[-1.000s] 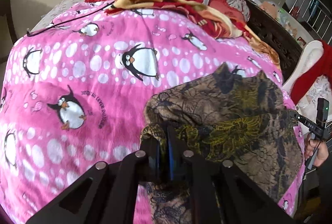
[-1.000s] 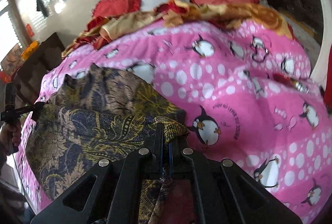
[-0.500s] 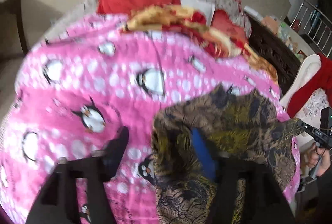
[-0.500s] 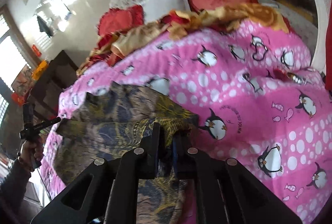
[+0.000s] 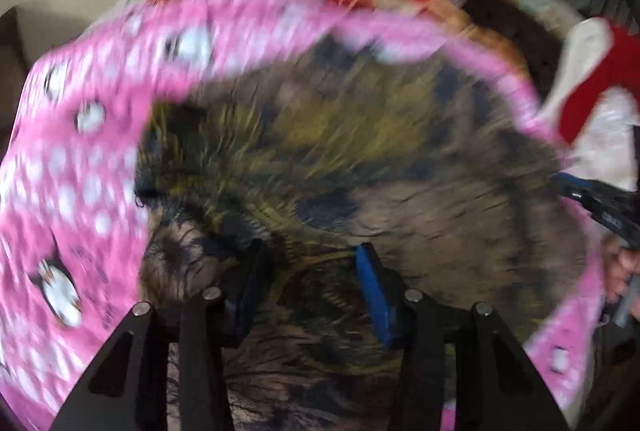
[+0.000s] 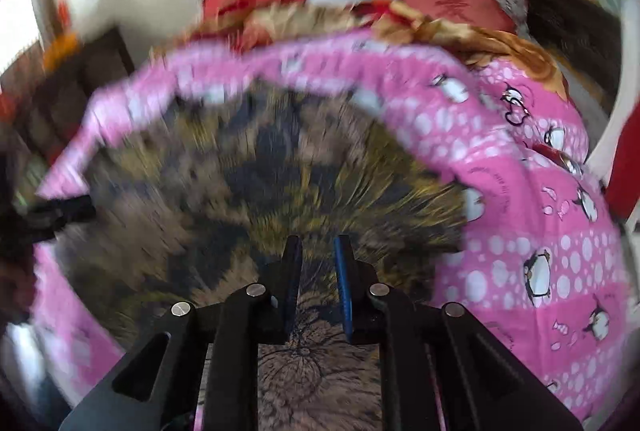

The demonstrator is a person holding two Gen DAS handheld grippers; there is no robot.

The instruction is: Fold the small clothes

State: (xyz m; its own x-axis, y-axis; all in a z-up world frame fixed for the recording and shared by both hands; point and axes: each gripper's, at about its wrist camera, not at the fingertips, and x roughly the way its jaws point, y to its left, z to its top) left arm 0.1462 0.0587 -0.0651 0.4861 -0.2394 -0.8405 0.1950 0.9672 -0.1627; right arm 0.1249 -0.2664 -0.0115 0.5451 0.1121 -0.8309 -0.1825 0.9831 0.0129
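Note:
A dark brown garment with yellow and navy floral print [image 5: 360,167] lies on the pink penguin blanket; it also fills the middle of the right wrist view [image 6: 272,183]. Both views are blurred by motion. My left gripper [image 5: 310,259] is open wide just above the garment's near part, holding nothing. My right gripper [image 6: 318,251] is open a little, its jaws apart over the garment's near edge, holding nothing. The right gripper also shows at the right edge of the left wrist view [image 5: 600,199], held by a hand.
The pink penguin blanket [image 5: 80,159] covers the bed [image 6: 520,171]. Red and gold cushions and bedding [image 6: 440,7] are piled at the far end. A dark wooden bed frame [image 5: 500,15] and a red and white cloth [image 5: 592,79] lie to the right.
Both grippers have let go of the garment and opened. Both have moved in over the garment, which now lies spread out flatter on the blanket.

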